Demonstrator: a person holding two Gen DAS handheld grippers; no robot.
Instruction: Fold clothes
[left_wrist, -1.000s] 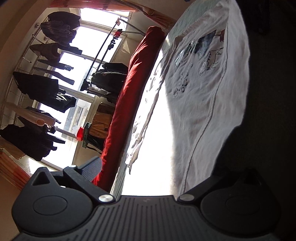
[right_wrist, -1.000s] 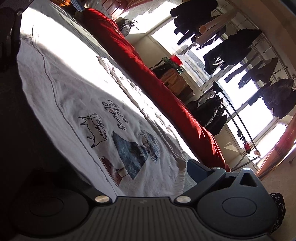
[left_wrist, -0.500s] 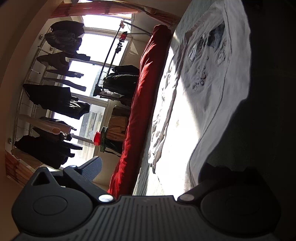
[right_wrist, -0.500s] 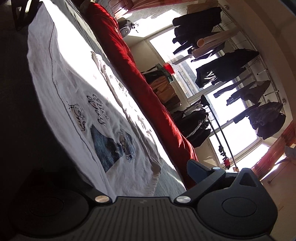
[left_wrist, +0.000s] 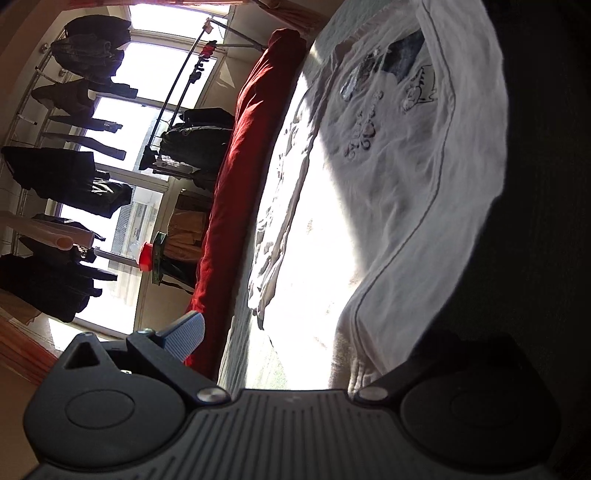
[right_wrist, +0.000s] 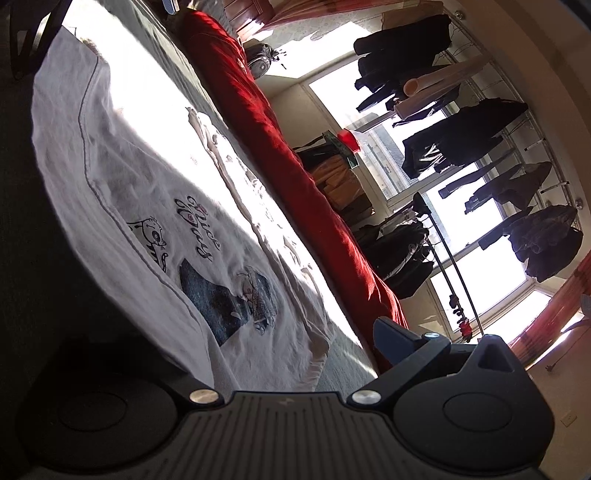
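At the near edge of both wrist views sits each tool's dark ribbed body. On the left tongs (left_wrist: 295, 354), one blue-grey ribbed finger (left_wrist: 184, 334) sticks up on the left, while the other finger is lost in shadow under the cloth's near edge on the right. The wide gap between them shows these tongs released, and a grip on the cloth cannot be confirmed. The right tongs (right_wrist: 295, 354) mirror this: a blue finger (right_wrist: 393, 341) shows on the right, the other is hidden in darkness on the left, the jaws parted.

Just beyond both tools lies a white T-shirt (right_wrist: 147, 206), spread flat on a grey-green bed (right_wrist: 343, 360). Its front faces up, printed with a small cat, curly lettering and a dark blue figure. Bright sunlight falls across its middle. A long red bolster (left_wrist: 236, 192) runs along the bed's far side.

Farther off, large bright windows (right_wrist: 461, 269) fill the wall. Dark garments (left_wrist: 62, 173) hang on a metal rack before them.
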